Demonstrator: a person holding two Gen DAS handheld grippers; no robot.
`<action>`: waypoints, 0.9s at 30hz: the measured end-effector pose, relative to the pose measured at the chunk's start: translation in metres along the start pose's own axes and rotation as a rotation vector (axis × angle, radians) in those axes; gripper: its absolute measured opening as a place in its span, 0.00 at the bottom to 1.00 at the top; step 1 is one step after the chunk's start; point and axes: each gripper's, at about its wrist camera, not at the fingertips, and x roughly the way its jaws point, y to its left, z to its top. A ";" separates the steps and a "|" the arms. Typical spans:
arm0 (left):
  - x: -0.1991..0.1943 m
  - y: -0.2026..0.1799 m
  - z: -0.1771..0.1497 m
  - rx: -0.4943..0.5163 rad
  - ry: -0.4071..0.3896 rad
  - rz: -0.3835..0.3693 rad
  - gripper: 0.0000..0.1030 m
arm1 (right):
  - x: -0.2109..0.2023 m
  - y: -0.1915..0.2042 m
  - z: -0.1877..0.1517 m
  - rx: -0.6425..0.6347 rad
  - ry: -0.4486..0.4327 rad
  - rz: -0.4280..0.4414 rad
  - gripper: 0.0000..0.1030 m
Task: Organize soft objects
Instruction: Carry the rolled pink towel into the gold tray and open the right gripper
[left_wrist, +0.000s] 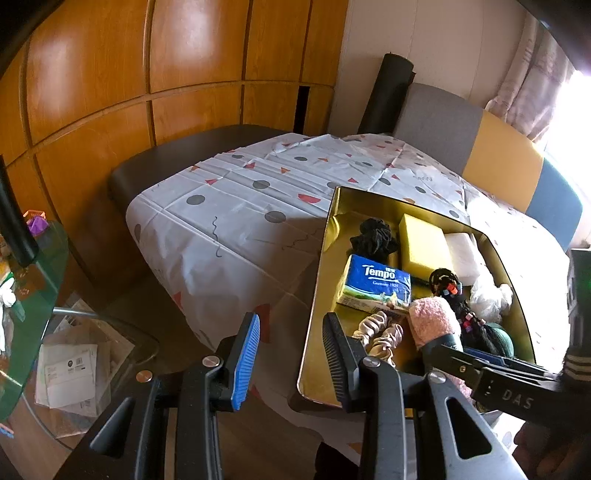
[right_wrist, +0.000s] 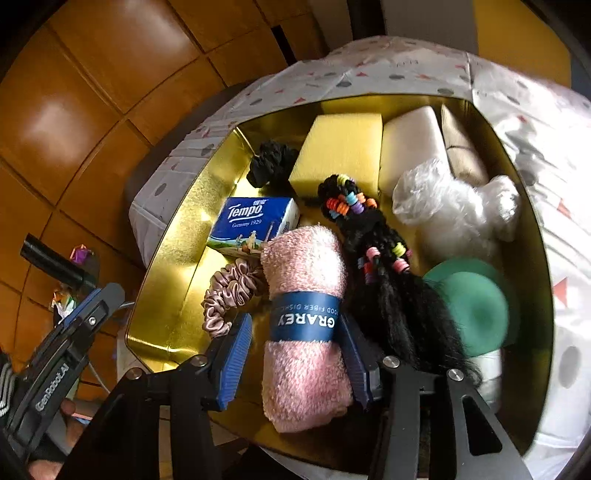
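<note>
A gold tin box (right_wrist: 173, 236) on the patterned tablecloth holds soft things: a Tempo tissue pack (right_wrist: 253, 223), yellow sponge (right_wrist: 340, 147), white foam block (right_wrist: 412, 144), black scrunchie (right_wrist: 271, 162), satin scrunchie (right_wrist: 229, 295), black braid with coloured beads (right_wrist: 373, 258), green round pad (right_wrist: 476, 306) and a crumpled plastic bag (right_wrist: 454, 206). My right gripper (right_wrist: 295, 354) is open, its fingers either side of a rolled pink towel (right_wrist: 306, 332) with a blue band, lying in the box; the left pad stands apart from it. My left gripper (left_wrist: 291, 354) is open and empty at the box's near left edge (left_wrist: 314, 306).
The box sits on a table with a dotted white cloth (left_wrist: 229, 214). A glass side table (left_wrist: 33, 288) with papers under it is at the left. Wooden cabinets (left_wrist: 110, 74) stand behind. A grey, yellow and blue sofa back (left_wrist: 495, 155) is beyond the table.
</note>
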 end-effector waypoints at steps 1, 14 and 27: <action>0.000 -0.001 0.000 0.004 0.000 -0.001 0.34 | -0.001 0.000 0.000 -0.011 -0.004 -0.008 0.48; -0.018 -0.022 0.002 0.062 -0.040 -0.016 0.37 | -0.018 -0.001 -0.011 -0.077 -0.078 -0.045 0.61; -0.043 -0.051 -0.006 0.132 -0.094 -0.030 0.39 | -0.084 -0.016 -0.031 -0.087 -0.300 -0.228 0.81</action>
